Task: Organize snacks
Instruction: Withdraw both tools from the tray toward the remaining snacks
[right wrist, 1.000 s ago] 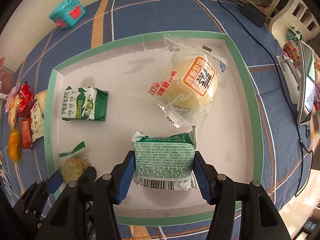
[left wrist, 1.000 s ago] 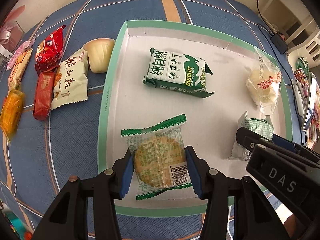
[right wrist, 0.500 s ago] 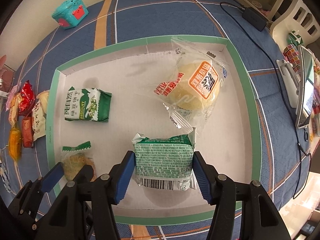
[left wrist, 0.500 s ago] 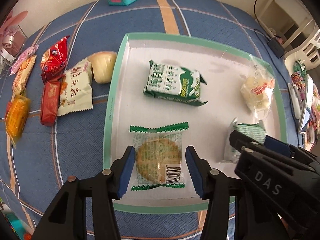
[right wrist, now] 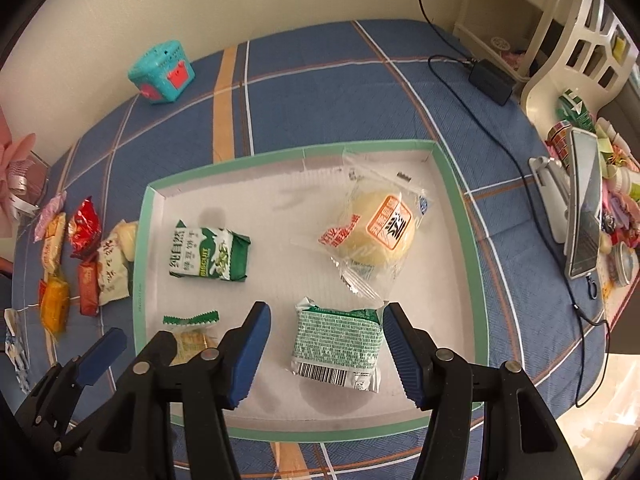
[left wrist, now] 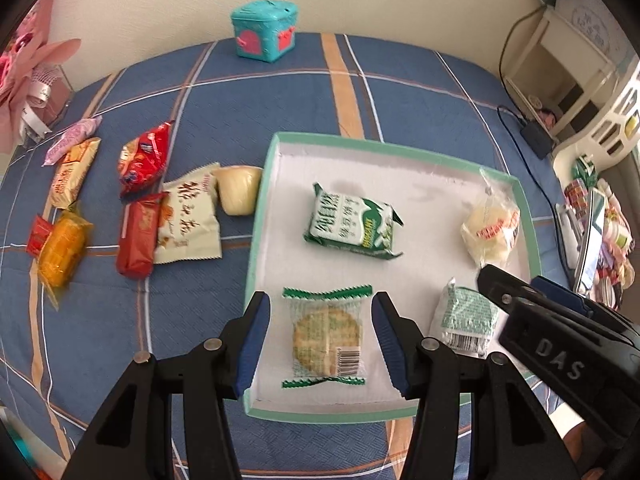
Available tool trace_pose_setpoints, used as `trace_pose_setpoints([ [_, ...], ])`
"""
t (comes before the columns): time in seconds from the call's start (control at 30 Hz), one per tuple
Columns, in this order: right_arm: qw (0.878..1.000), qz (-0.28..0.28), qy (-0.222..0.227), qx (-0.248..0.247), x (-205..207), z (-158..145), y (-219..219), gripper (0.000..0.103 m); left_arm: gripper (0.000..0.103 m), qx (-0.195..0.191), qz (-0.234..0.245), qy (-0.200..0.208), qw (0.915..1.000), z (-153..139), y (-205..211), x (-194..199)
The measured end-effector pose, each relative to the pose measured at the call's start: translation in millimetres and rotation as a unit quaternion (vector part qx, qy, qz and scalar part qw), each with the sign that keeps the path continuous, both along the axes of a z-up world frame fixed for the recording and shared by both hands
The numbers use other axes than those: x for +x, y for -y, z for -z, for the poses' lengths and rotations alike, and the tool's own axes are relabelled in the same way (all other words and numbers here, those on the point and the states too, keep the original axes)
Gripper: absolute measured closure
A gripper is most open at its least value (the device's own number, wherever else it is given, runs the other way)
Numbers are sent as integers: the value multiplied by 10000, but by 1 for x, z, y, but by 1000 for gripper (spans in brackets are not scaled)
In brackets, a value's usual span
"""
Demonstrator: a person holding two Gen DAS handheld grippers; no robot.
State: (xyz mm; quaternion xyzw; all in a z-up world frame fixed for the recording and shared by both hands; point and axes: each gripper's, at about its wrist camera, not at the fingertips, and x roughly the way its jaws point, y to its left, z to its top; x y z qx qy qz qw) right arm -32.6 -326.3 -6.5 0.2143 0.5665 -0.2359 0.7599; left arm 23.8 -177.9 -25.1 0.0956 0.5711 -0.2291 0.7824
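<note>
- Left hand-held gripper [left wrist: 322,344]: jaws apart, straddling the round cracker packet [left wrist: 327,338] lying in the green-rimmed tray [left wrist: 256,248]; no contact.
- Right hand-held gripper [right wrist: 326,354]: jaws apart around the green cake packet [right wrist: 338,344]; no contact.
- Cracker packet partly hidden in right wrist view.
- Legible: "BISCUIT" on the green pack [right wrist: 208,256]; "DAS" on the gripper body.

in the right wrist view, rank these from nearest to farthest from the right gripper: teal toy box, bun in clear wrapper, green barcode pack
1. green barcode pack, between the right gripper fingers
2. bun in clear wrapper, mid-tray, slightly right
3. teal toy box, far left by the wall
</note>
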Motion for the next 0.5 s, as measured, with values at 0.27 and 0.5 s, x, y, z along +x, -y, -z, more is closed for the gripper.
trace_pose_setpoints([
  [0.27,10000,-2,75,-22,-4,-1,3,41,49,-47,-624,142,9979,-9,-34,22],
  [0.5,10000,-76,54,-4,-1,1,-2,41,49,-167,-1021,131,9946,-13,-60,37],
])
